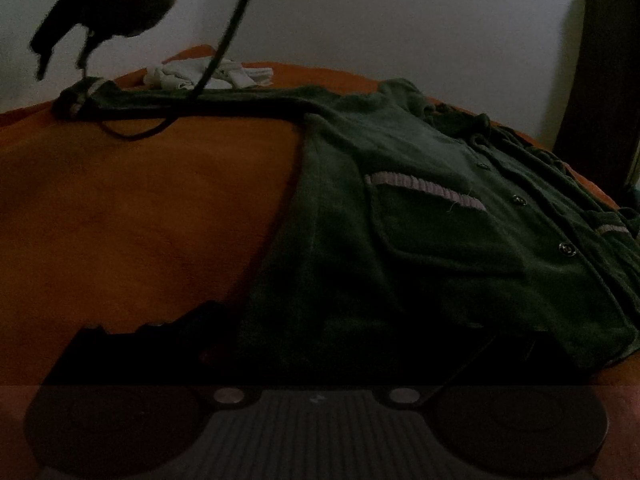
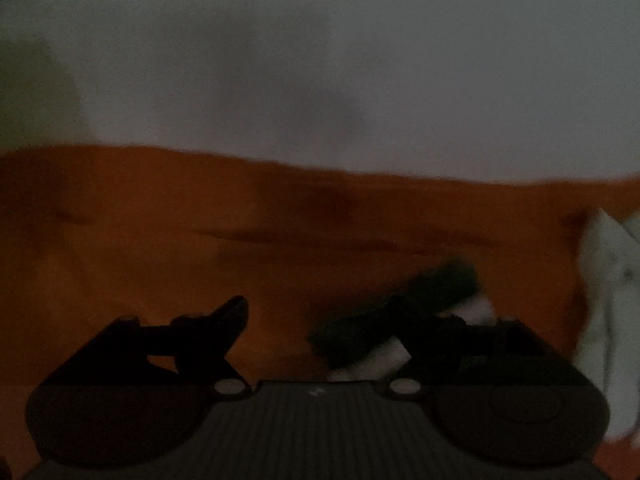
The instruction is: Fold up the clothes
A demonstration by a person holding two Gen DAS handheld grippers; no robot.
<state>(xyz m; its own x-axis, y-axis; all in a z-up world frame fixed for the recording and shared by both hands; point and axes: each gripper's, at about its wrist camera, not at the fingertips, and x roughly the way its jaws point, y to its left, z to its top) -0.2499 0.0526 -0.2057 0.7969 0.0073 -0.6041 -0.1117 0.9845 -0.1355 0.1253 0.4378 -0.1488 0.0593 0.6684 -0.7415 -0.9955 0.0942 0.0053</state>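
The orange bed cover [image 1: 140, 200] holds it all. Your green cardigan [image 1: 400, 240] lies flat on it, buttons up. Its long sleeve [image 1: 240, 100] sticks straight out from the cardigan. White clothes [image 1: 208, 76] sit behind that sleeve.

Your left gripper [image 1: 340, 320] is at the cardigan's bottom edge, but it is too dark to tell its grip. Your right gripper [image 1: 62, 70] hangs wide and let go, just over the cuff [image 1: 80, 96]. Pinch the cuff gently, then lay the sleeve across the cardigan's front.

No basket shows. The cardigan's pocket [image 1: 432, 232] looks flat.
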